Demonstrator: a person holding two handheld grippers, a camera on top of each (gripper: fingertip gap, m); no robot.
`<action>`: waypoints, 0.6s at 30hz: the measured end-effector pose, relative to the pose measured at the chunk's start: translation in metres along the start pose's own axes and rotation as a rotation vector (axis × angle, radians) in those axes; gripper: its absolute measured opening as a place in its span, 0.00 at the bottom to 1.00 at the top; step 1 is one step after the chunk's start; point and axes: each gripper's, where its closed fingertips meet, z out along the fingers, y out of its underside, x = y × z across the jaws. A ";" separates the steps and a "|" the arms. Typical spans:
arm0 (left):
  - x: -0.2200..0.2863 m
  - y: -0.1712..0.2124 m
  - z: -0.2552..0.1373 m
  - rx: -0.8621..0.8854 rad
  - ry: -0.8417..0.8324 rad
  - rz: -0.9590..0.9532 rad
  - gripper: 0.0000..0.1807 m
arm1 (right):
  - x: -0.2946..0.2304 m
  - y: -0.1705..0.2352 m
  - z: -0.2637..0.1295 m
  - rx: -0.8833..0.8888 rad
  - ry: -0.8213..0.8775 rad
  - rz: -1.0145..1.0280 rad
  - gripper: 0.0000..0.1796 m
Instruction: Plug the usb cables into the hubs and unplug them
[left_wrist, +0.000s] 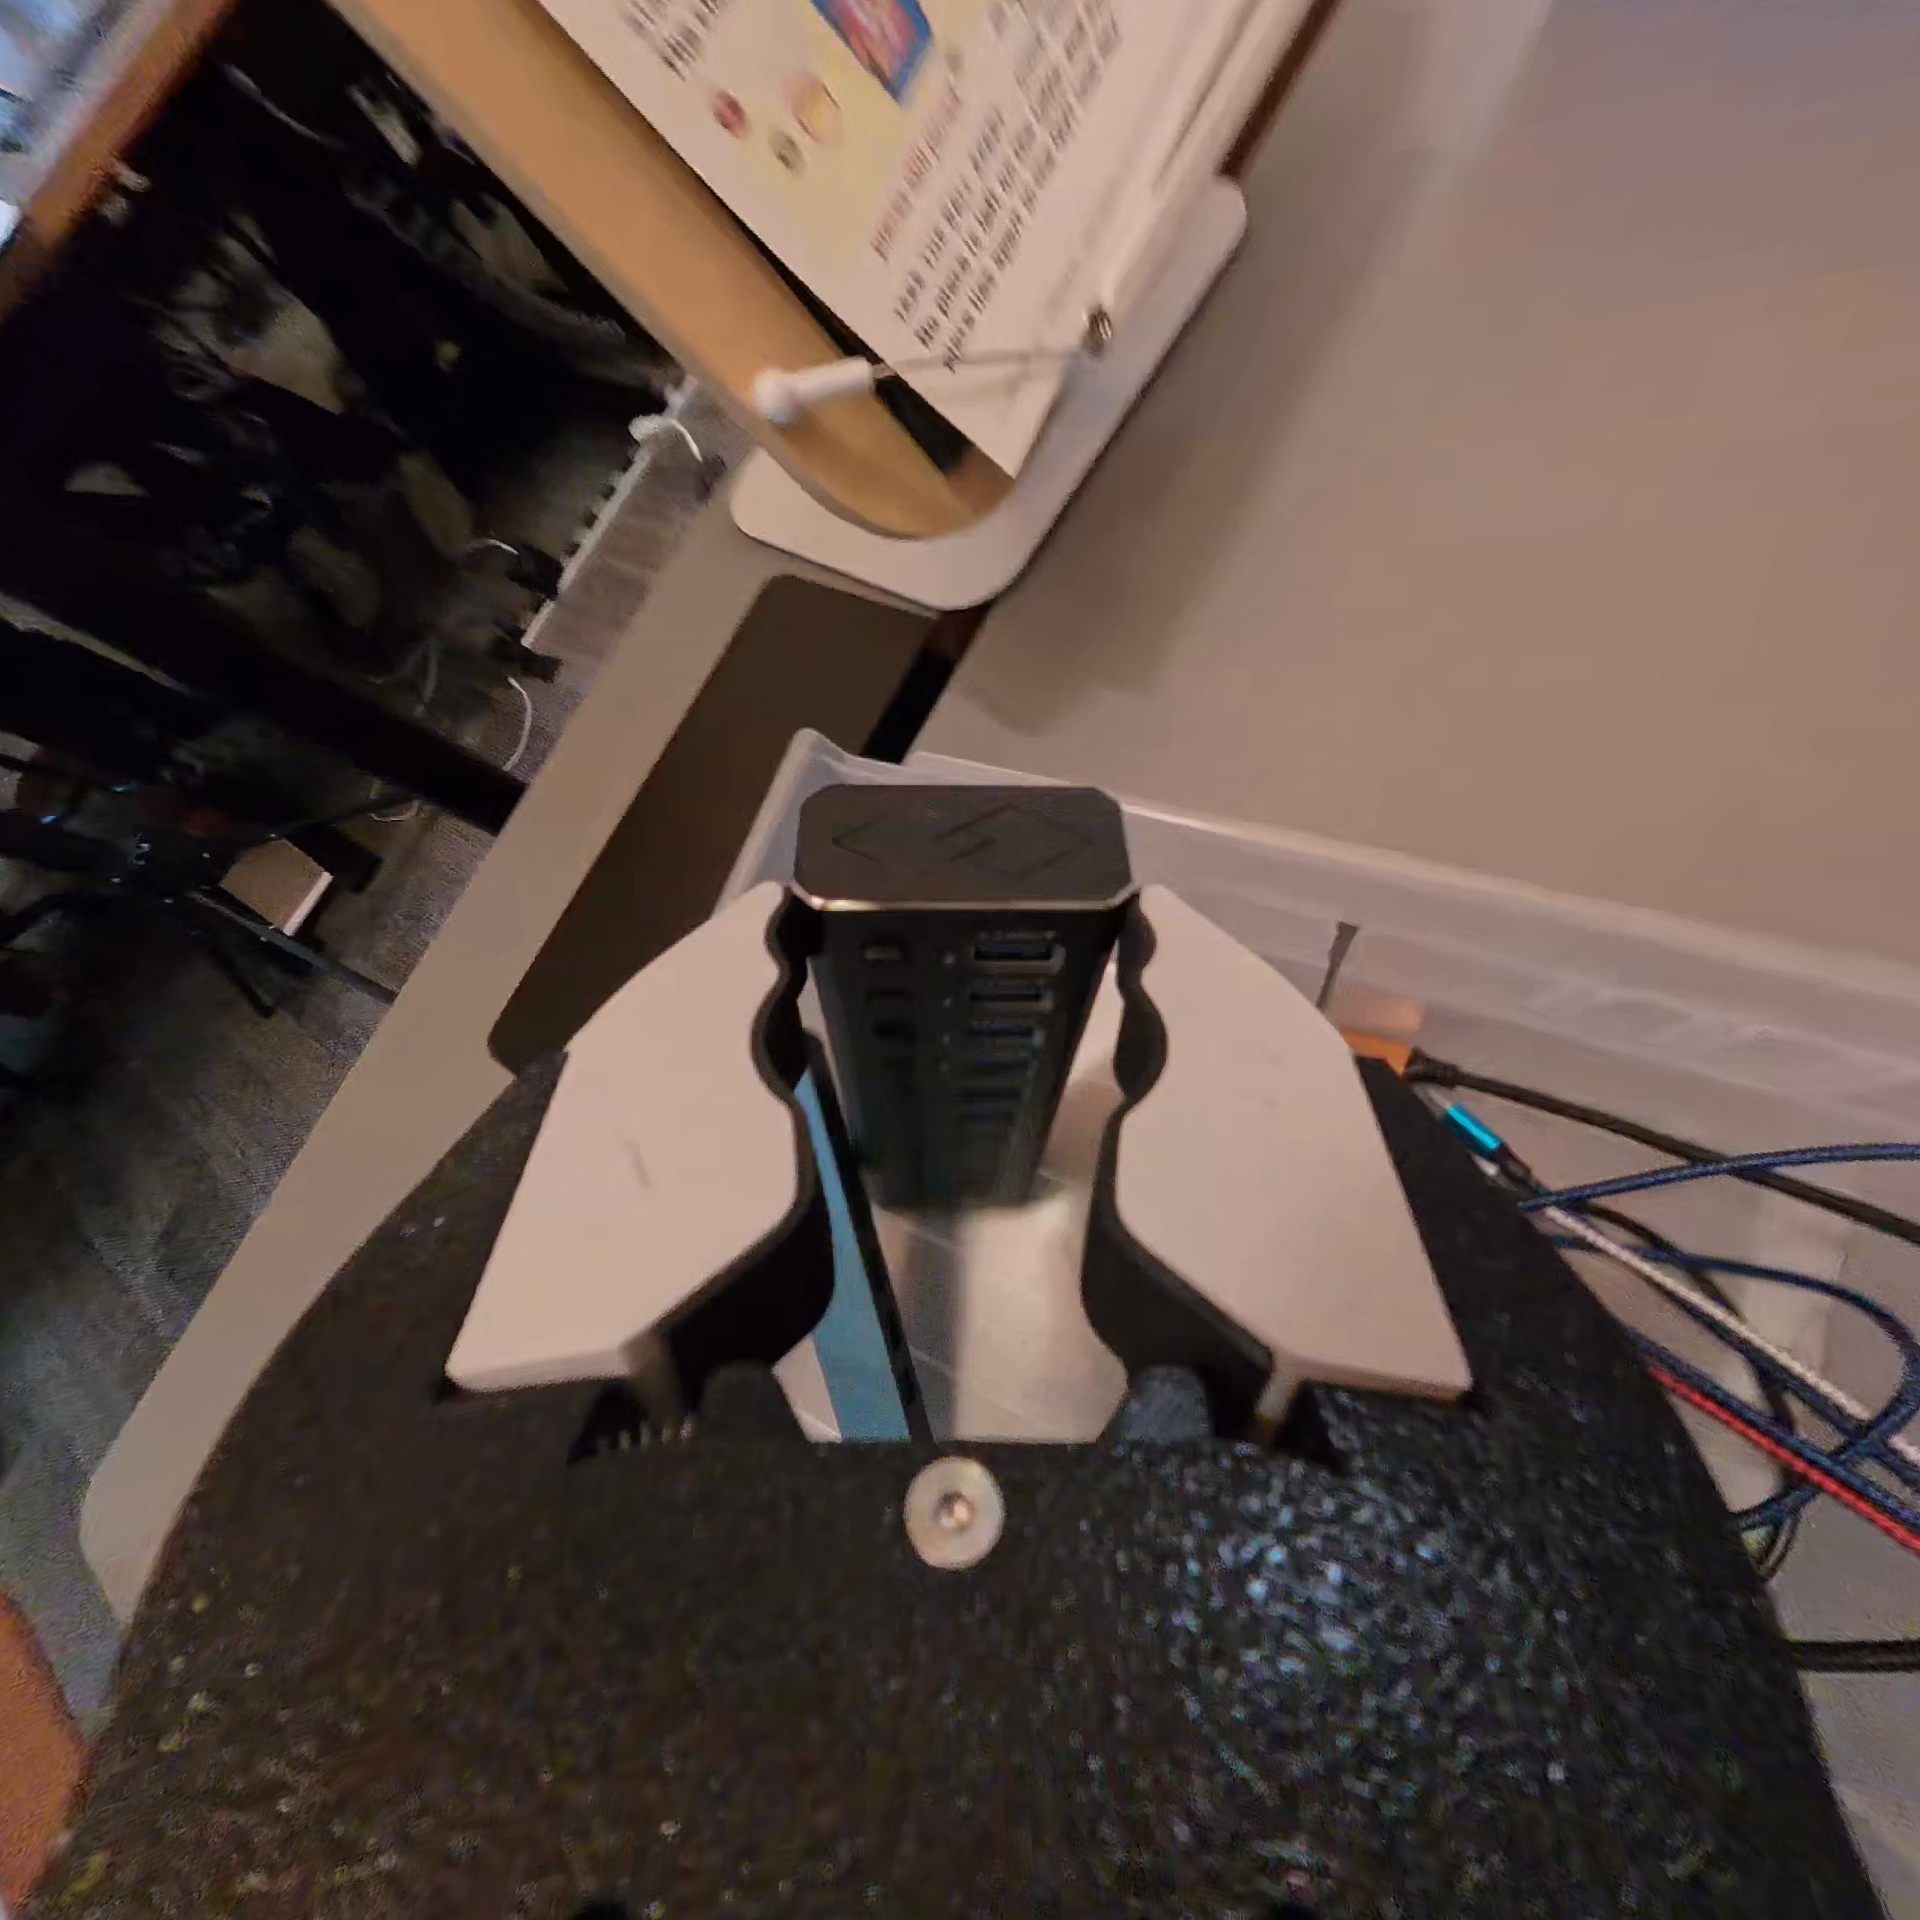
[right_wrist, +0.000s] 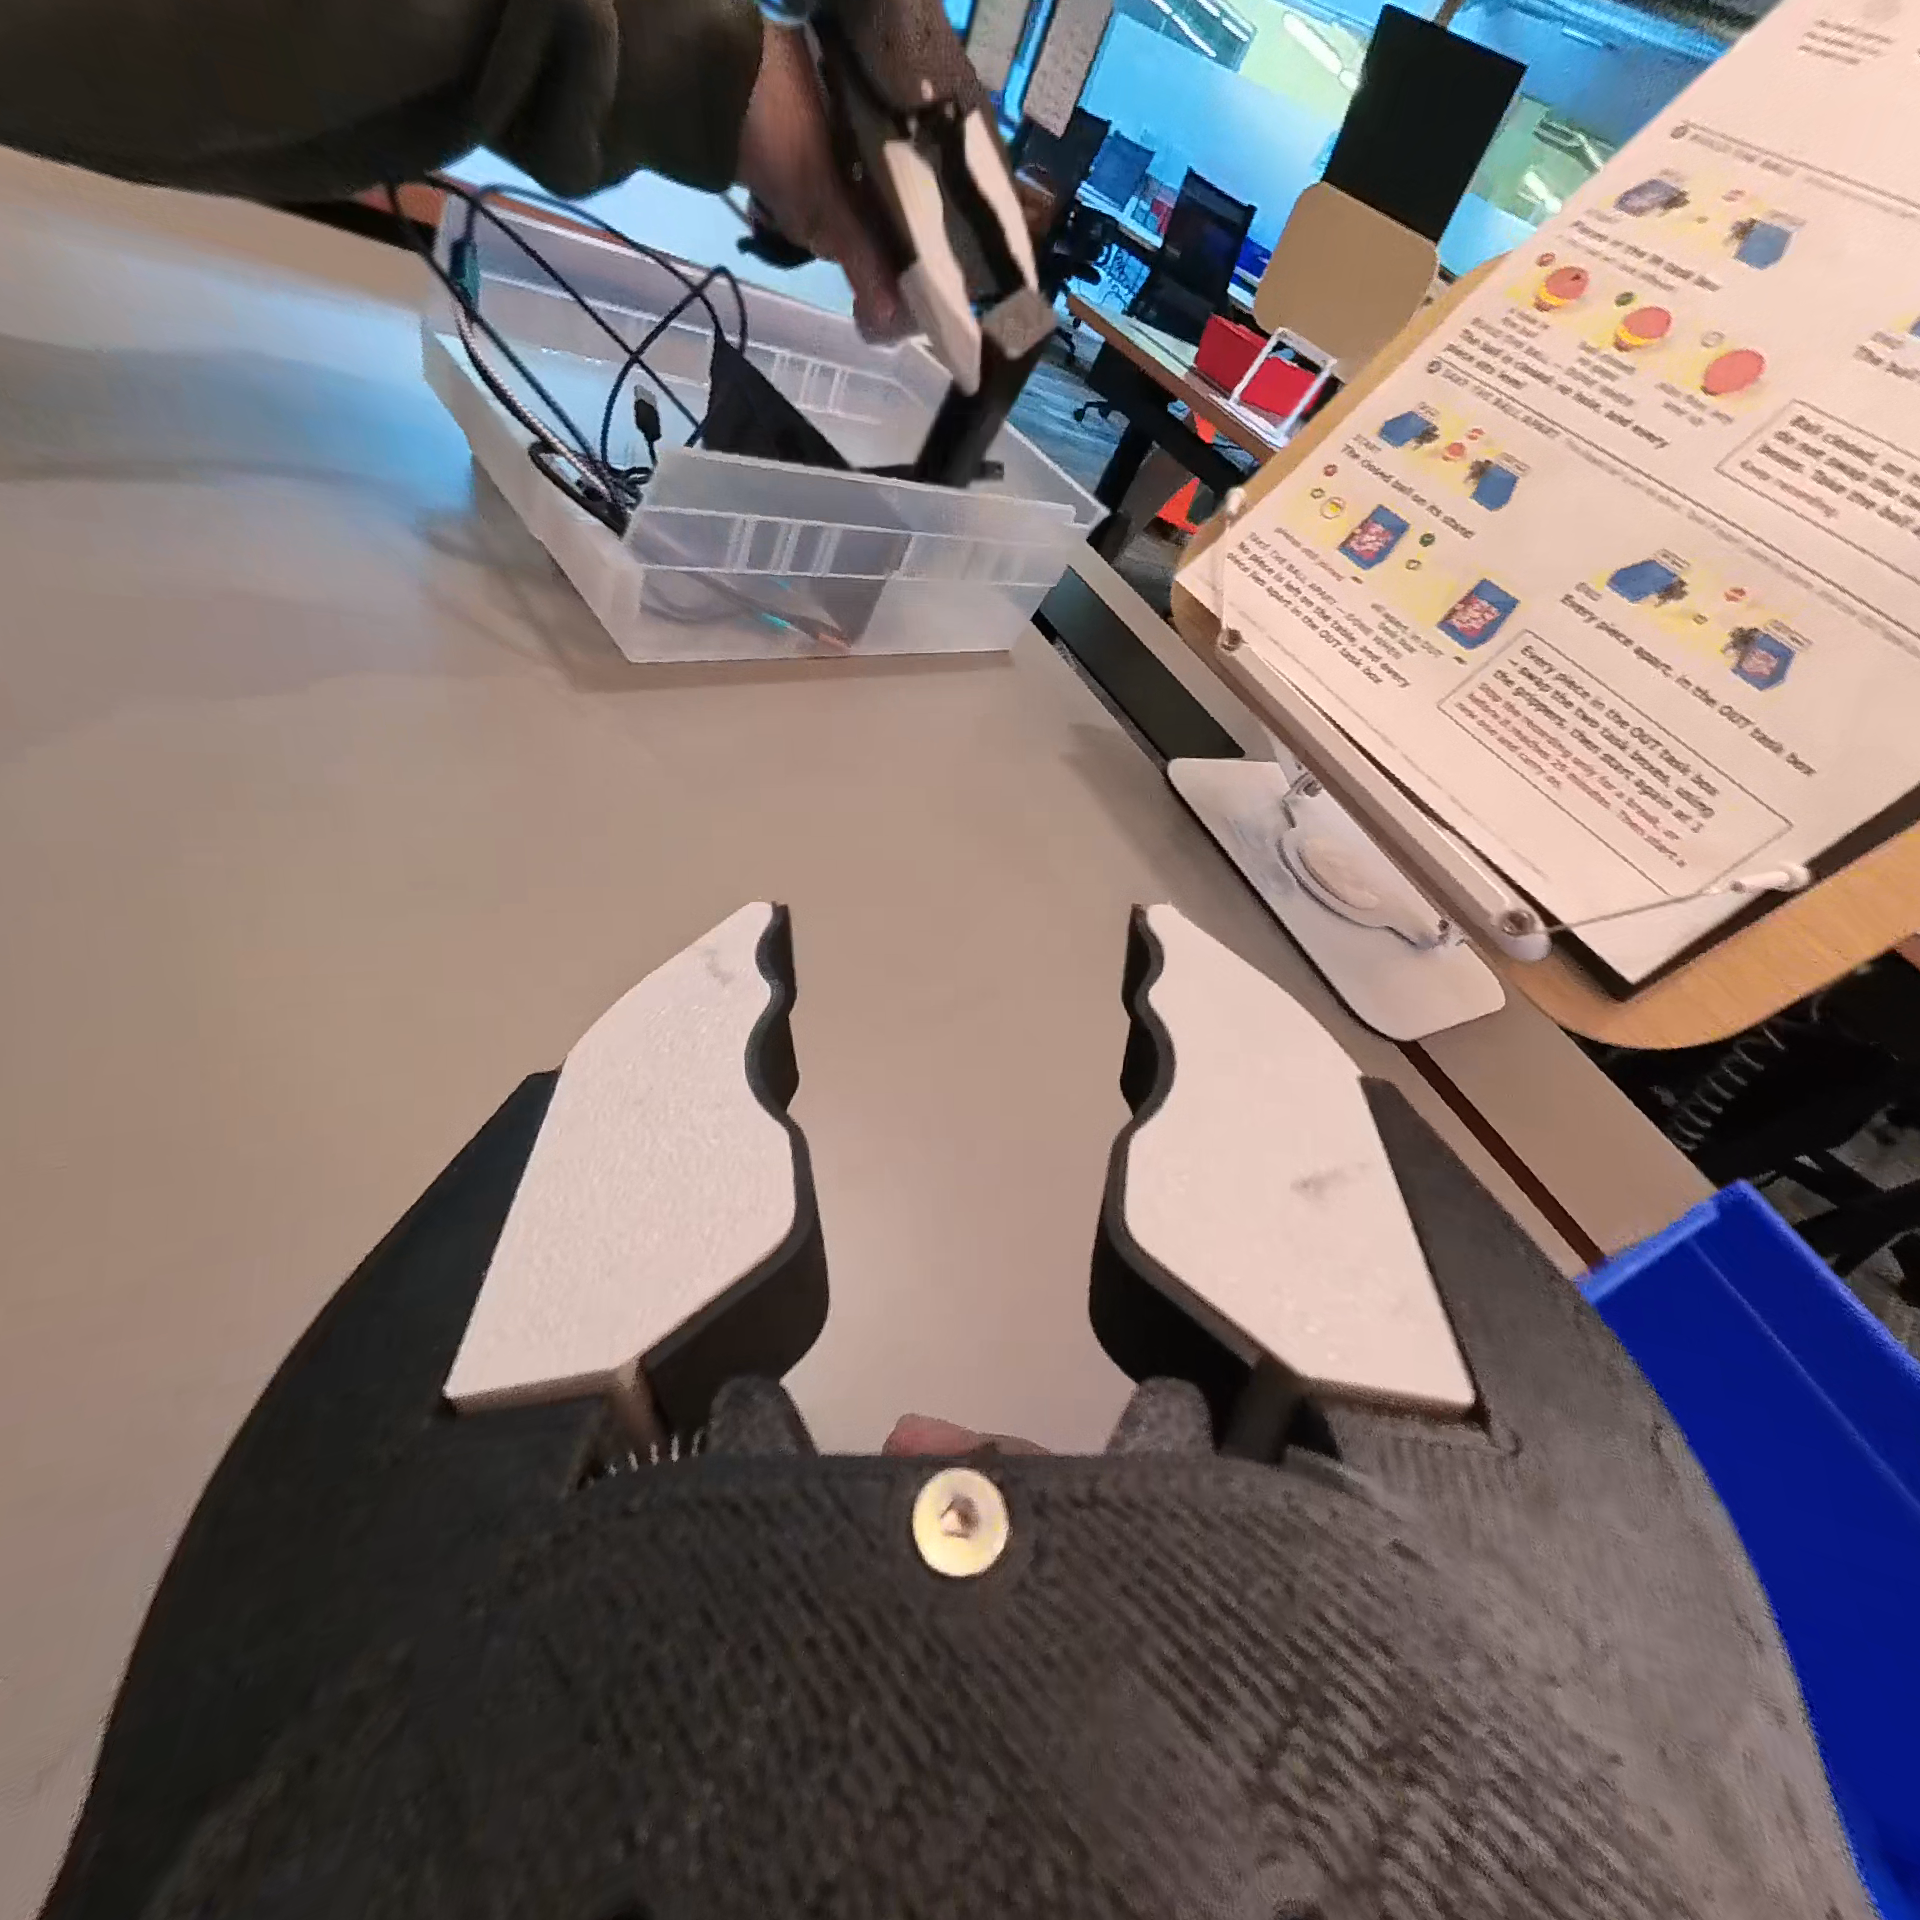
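The left gripper (left_wrist: 961, 914) is clamped on the black hub (left_wrist: 956, 997), holding it upright over the clear bin (right_wrist: 831, 582) near the table's (right_wrist: 416, 831) far edge — cables (right_wrist: 582, 416) lie coiled inside. The right gripper (right_wrist: 961, 935) hovers over bare tabletop, jaws apart and empty.

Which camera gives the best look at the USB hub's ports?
The left wrist view: the black hub fills the centre, port rows facing the camera, clamped in the left gripper. The right wrist view shows it small and distant, ports unreadable.
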 end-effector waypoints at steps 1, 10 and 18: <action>-0.002 -0.002 -0.007 0.033 -0.017 -0.029 0.31 | -0.003 -0.001 0.002 0.001 -0.006 -0.003 0.34; 0.013 0.000 -0.010 0.021 -0.024 -0.094 0.31 | -0.021 -0.003 0.014 -0.007 -0.046 -0.007 0.34; -0.006 0.019 -0.022 -0.115 0.008 -0.250 0.31 | -0.018 -0.001 0.006 -0.019 -0.040 -0.019 0.34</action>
